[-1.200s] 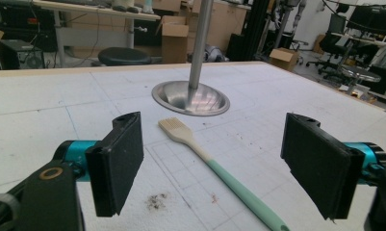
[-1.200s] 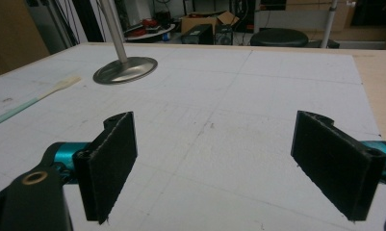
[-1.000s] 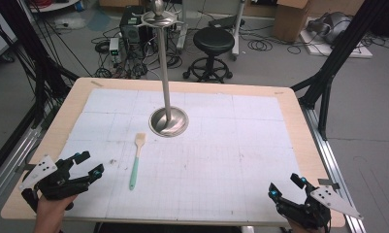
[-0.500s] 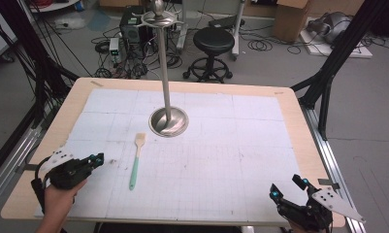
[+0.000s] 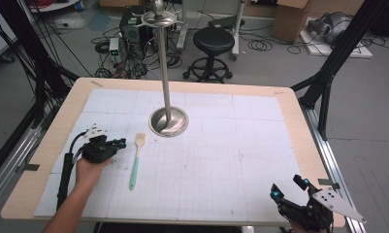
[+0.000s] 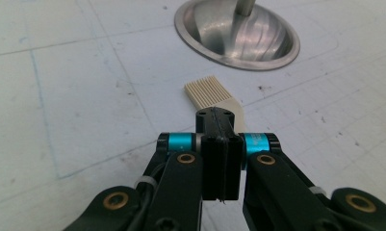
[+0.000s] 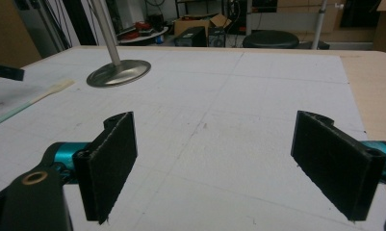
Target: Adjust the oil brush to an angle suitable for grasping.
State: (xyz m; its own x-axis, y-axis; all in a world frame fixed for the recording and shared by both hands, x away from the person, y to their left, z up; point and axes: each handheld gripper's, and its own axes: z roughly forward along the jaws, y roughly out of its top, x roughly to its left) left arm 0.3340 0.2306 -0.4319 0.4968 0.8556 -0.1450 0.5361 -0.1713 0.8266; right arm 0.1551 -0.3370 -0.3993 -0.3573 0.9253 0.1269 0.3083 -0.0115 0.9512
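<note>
Since the earlier frames the left gripper point(image 5: 118, 143) has slid in from the table's near-left corner toward the brush point(image 5: 136, 159), and its jaws have just been closing – they now stand pressed flat together with nothing between them. The right gripper point(image 5: 290, 190) sits where it was at the near-right corner, jaws wide apart over bare mat. The brush lies flat on the mat point(image 5: 216, 165), just beyond and to the right of the left gripper's tips, bristle end away from the person and pointing toward the stand point(image 5: 168, 121). It looks light and thin: a slim green handle, probably stiff plastic or silicone and a little slick, with a pale comb of soft bristles that would bend under a pinch. The handle's middle is likely the best hold, across its narrow width, and because it lies so low the closed jaws would first have to part and come down around it. The left gripper view shows the shut pads edge-on, with the bristle head point(image 6: 213, 94) peeking out right behind them and the stand's dished base point(image 6: 258, 41) beyond – detail the high view is too far off to give. The high view alone lays out the whole handle and both grippers, while the right gripper view sees the brush point(image 7: 34, 101) far off to its left.
</note>
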